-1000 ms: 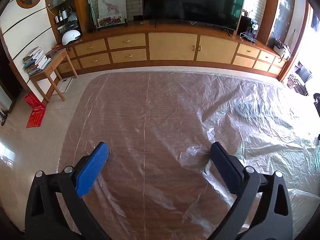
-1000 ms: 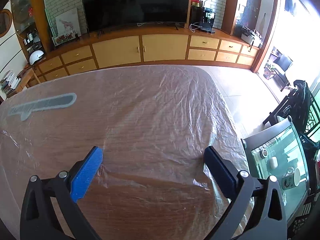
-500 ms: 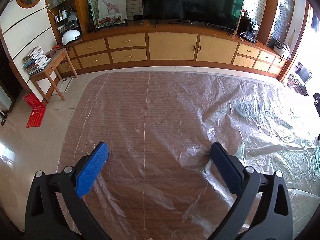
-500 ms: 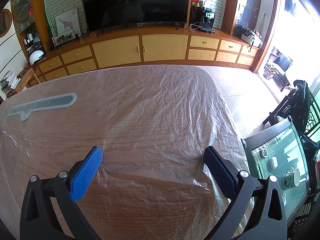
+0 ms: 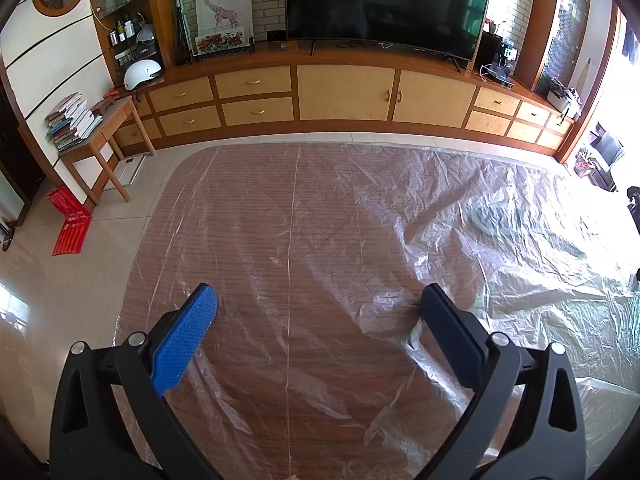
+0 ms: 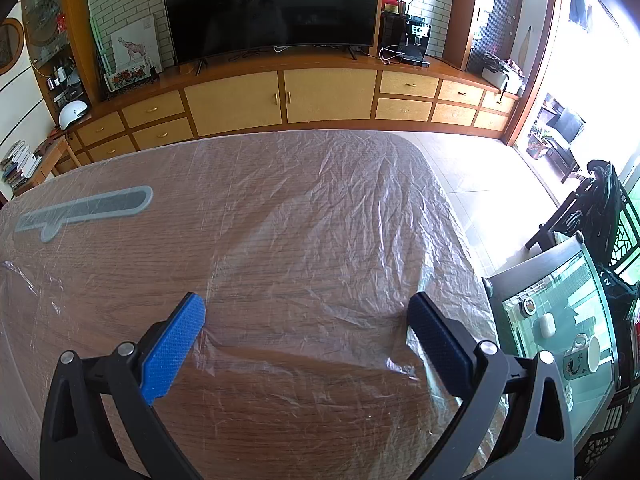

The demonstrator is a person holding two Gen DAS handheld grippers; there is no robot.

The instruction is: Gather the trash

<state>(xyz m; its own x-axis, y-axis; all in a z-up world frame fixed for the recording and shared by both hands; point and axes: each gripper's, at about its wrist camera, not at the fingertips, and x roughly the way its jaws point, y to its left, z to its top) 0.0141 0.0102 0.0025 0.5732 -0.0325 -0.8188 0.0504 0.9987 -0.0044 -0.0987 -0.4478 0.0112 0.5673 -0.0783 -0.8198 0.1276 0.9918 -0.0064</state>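
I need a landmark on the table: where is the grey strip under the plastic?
In the right wrist view the grey strip lies flat under the plastic sheet, at the table's far left, toward the drawers.

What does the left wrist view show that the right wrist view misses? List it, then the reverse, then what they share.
Only the left wrist view: the red bag on the floor and the full side table with its legs.

Only the right wrist view: the glass-topped table carrying a white mug, the dark chair, and a grey strip under the plastic.

Both: the plastic sheet over the wooden table, the television, the white helmet, and an open hand-held gripper, left and right.
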